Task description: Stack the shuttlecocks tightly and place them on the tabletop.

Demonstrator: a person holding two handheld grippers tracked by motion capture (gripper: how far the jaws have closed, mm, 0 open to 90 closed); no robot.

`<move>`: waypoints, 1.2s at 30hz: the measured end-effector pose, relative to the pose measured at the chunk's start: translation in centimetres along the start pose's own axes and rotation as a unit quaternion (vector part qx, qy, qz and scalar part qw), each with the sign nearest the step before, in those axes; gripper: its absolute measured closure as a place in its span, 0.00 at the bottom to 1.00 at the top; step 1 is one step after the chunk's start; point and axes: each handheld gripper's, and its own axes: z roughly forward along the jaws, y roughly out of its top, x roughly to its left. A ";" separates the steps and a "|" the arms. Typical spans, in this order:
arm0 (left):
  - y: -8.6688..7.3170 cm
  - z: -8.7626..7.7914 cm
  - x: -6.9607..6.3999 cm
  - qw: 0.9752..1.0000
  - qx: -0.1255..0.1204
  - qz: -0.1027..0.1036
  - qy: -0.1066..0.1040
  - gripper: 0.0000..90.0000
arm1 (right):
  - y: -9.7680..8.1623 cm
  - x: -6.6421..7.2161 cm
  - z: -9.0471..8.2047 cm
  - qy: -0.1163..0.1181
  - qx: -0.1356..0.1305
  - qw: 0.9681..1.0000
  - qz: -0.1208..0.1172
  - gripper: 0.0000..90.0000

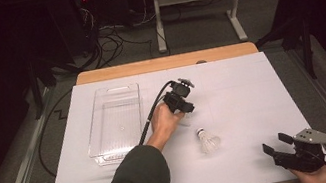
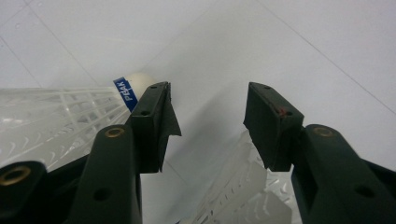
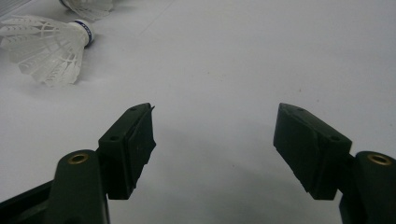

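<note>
Hovering over the middle of the white table (image 1: 251,86), the left gripper (image 1: 186,114) points down with its jaws parted and nothing clamped; one shuttlecock (image 2: 60,121) lies just outside its left jaw, beside a clear tray (image 1: 115,120). Nearer the person, a second shuttlecock (image 1: 208,141) lies on its side. At the near right corner, the right gripper (image 1: 274,145) rests wide open and empty.
</note>
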 end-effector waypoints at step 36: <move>0.1 -1.4 0.0 0.999 -0.030 -0.013 -0.032 0.48 | 0.0 0.0 0.0 0.000 0.000 1.000 -0.002 0.33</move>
